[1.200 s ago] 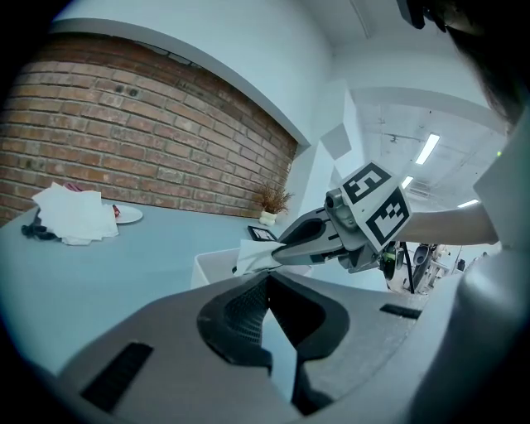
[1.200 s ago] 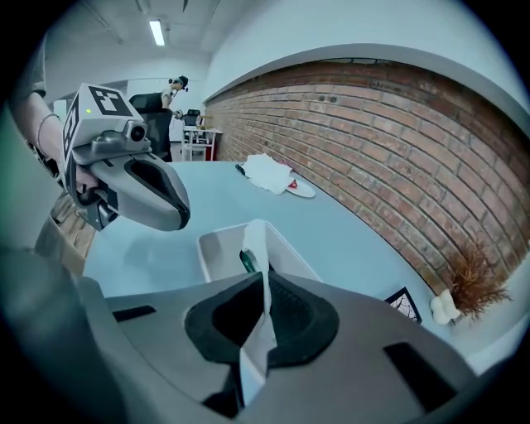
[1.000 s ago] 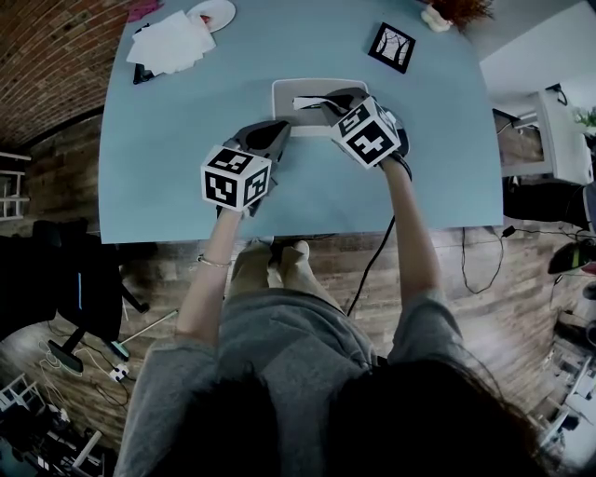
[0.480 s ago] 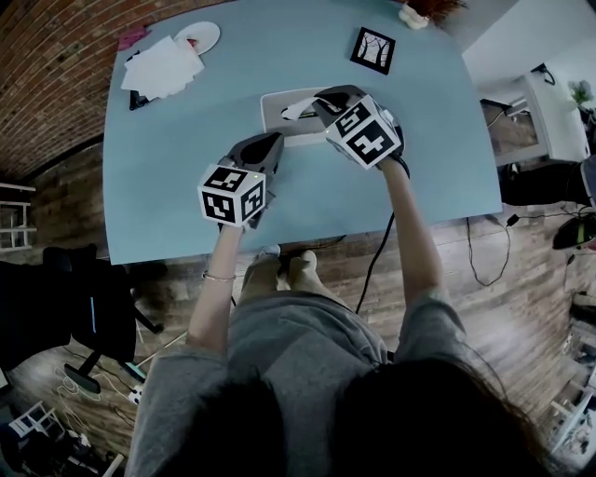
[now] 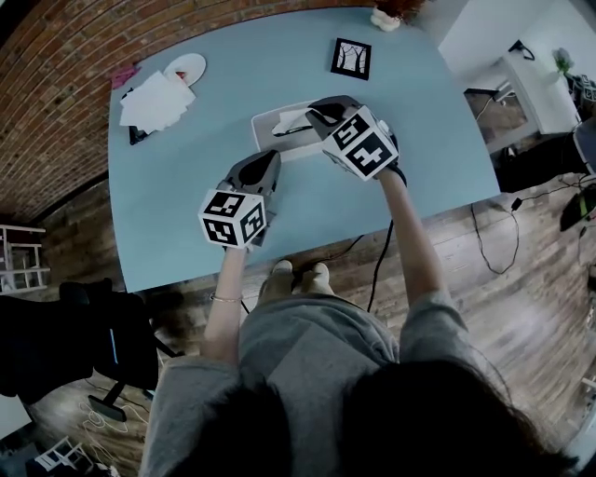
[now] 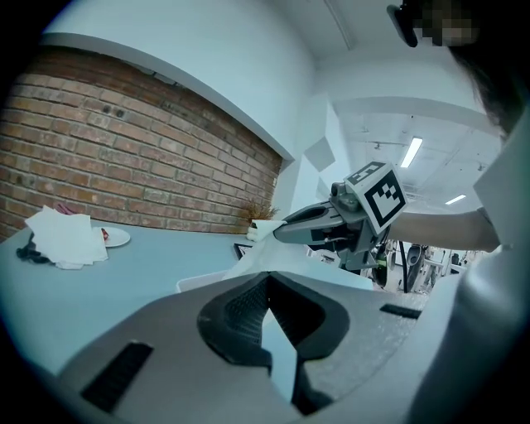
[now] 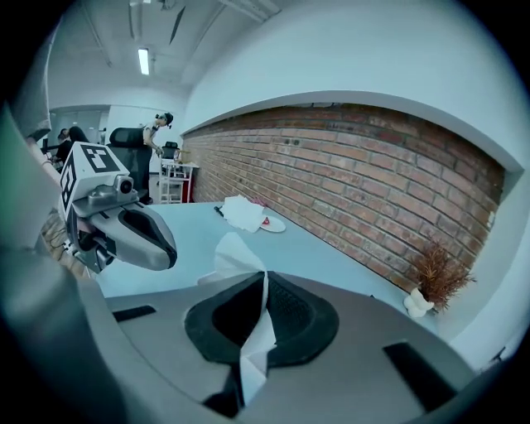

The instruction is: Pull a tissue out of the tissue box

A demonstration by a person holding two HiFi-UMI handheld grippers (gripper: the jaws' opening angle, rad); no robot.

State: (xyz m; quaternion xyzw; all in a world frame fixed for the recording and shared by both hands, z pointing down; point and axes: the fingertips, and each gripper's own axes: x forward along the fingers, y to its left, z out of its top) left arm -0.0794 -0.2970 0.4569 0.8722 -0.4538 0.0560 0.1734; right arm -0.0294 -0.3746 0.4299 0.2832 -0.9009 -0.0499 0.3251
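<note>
The pale tissue box (image 5: 268,126) sits mid-table on the blue table (image 5: 186,196). A white tissue (image 5: 292,119) rises from its slot, and my right gripper (image 5: 319,114) is shut on its top. In the right gripper view the tissue (image 7: 235,252) runs up between the closed jaws of that gripper (image 7: 263,278). My left gripper (image 5: 268,160) is shut on nothing, with its tip at the box's near edge; I cannot tell if it touches. From the left gripper view, its closed jaws (image 6: 267,281) point at the box rim (image 6: 192,283) and the lifted tissue (image 6: 248,252).
A loose pile of white tissues (image 5: 156,97) lies at the far left beside a small white plate (image 5: 186,67). A black-framed card (image 5: 352,58) and a small potted plant (image 5: 387,15) stand at the far side. The table's near edge runs just behind both grippers.
The right gripper has kept hold of the tissue and drawn it a little further up from the box. The left gripper stays at the box's near edge.
</note>
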